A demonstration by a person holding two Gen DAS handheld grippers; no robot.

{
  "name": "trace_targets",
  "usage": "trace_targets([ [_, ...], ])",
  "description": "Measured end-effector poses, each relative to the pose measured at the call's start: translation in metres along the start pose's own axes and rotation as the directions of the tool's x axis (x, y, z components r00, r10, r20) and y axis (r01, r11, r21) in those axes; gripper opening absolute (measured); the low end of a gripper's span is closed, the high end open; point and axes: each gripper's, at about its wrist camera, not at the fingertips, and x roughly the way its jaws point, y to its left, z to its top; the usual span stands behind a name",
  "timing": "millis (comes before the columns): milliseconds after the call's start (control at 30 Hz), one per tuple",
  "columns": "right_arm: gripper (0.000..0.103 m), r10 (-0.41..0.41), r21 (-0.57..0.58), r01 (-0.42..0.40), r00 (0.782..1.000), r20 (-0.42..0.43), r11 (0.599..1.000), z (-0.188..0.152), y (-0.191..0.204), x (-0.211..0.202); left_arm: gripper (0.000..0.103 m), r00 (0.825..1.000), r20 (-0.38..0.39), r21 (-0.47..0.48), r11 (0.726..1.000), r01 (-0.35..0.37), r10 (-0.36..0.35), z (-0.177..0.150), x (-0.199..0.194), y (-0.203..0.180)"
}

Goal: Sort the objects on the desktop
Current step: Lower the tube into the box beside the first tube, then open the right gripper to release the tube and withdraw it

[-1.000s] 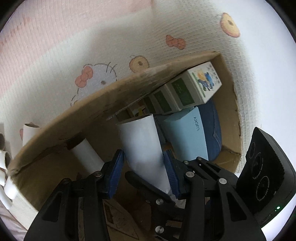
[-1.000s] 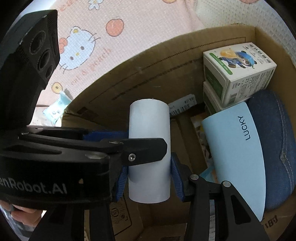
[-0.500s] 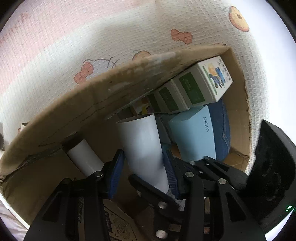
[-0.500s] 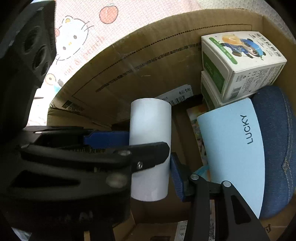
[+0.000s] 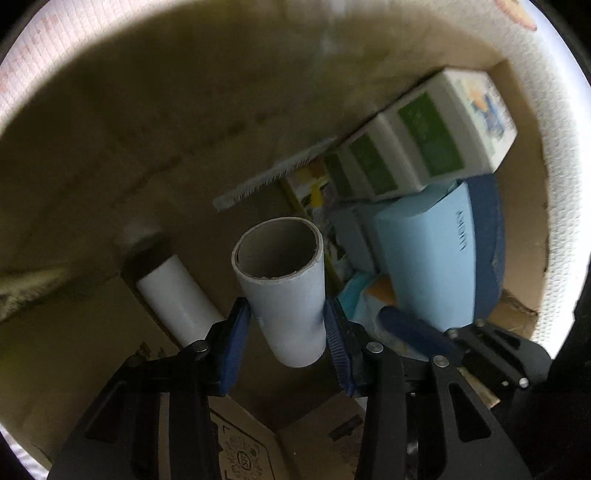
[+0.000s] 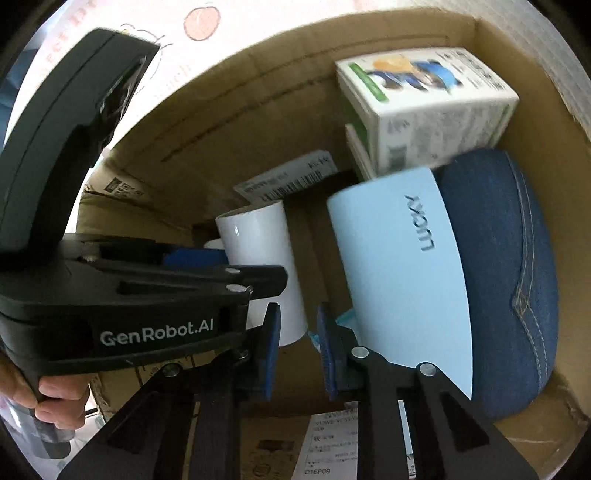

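Observation:
My left gripper (image 5: 288, 332) is shut on a white cardboard tube (image 5: 284, 291) and holds it upright deep inside a cardboard box (image 5: 147, 147). The tube also shows in the right wrist view (image 6: 262, 254), gripped by the left gripper's blue pads (image 6: 192, 256). My right gripper (image 6: 297, 347) is empty, jaws slightly apart, just right of the tube and clear of it. A second white tube (image 5: 177, 299) lies in the box's left corner.
The box also holds two green-and-white cartons (image 6: 424, 110), a light blue LUCKY case (image 6: 402, 273) and a denim pouch (image 6: 509, 266) on the right. A pink cartoon-print cloth (image 6: 199, 22) lies beyond the box wall.
Both grippers have dropped deeper into the box with the tube. My right gripper has let go of the tube and now sits beside it; the left still grips it.

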Motion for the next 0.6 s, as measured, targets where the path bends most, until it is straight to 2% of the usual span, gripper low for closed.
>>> trace_targets([
  [100,0.018,-0.021,-0.009,0.021,1.0,0.003,1.0,-0.002,-0.001,-0.004,0.045,0.997,-0.004,-0.016,0.997,-0.08,0.08,0.005,0.003,-0.002],
  [300,0.018,-0.131,-0.079,0.135,0.99,0.048,0.988,-0.008,0.009,-0.026,0.045,0.987,-0.001,-0.044,0.986,-0.16,0.16,0.016,0.003,-0.001],
  [433,0.018,-0.245,-0.105,0.258,0.962,0.121,0.961,-0.014,0.013,-0.051,0.044,0.99,-0.025,-0.06,0.988,-0.139,0.137,0.013,0.0,-0.002],
  [600,0.018,-0.313,-0.102,0.333,0.934,0.172,0.937,-0.023,0.01,-0.071,0.039,0.989,-0.033,-0.052,0.988,-0.143,0.142,0.007,-0.002,-0.009],
])
